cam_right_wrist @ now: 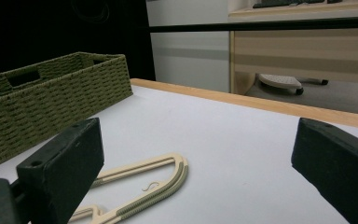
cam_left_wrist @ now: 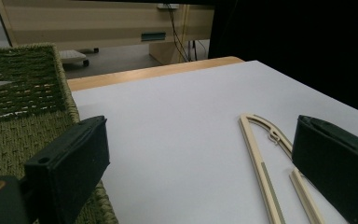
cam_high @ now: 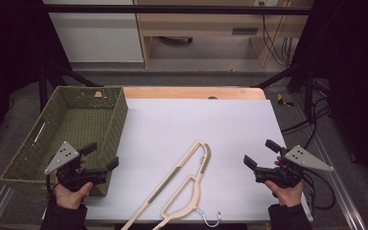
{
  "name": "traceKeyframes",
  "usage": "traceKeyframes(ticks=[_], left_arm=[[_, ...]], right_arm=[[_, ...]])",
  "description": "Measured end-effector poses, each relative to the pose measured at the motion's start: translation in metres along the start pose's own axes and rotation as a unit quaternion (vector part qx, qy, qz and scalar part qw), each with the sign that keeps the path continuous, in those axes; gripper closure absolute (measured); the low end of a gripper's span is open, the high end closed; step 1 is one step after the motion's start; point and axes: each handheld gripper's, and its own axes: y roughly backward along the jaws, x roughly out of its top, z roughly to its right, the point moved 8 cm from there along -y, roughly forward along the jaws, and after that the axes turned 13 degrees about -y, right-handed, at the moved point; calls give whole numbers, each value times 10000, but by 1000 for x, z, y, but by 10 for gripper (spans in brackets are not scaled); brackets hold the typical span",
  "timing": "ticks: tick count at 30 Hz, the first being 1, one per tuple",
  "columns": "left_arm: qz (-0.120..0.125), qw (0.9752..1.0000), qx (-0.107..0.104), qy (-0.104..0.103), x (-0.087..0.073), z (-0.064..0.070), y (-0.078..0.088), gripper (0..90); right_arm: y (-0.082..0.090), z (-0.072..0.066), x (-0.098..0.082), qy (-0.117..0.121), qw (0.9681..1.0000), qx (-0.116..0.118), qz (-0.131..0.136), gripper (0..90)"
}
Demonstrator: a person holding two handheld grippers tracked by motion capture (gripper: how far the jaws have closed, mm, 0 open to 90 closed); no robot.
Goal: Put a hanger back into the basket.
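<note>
A cream clothes hanger with green strips lies flat on the white table top, its metal hook at the near edge. My left gripper hovers open at the near left, beside the green woven basket. My right gripper is open at the near right, pointing toward the hanger from a hand's breadth away. In the left gripper view the hanger lies ahead, near the right jaw, and the basket is on the left. In the right gripper view the hanger lies low between the jaws. Nothing is held.
The basket's inside looks empty, and it stands along the table's left edge. A wooden strip borders the table's far side. Beyond it stand light wooden furniture and cables on the floor. Black frame bars flank the table.
</note>
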Motion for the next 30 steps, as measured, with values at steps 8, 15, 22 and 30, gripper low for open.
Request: traceKeyframes(ticks=[8, 15, 22, 30], left_arm=[[-39, 10000, -21, -80, 0, 3, 0, 41], [-45, 9999, -26, -110, 1, 4, 1, 43], [-41, 9999, -31, -119, 1, 5, 0, 42], [-52, 9999, -30, -142, 1, 7, 0, 43]], right_arm=[[3, -7, 4, 29, 10000, 5, -46, 37], [-1, -20, 1, 74, 9998, 47, -203, 41], [-7, -33, -10, 101, 9988, 61, -475, 50], [-13, -47, -24, 203, 9967, 37, -786, 80]])
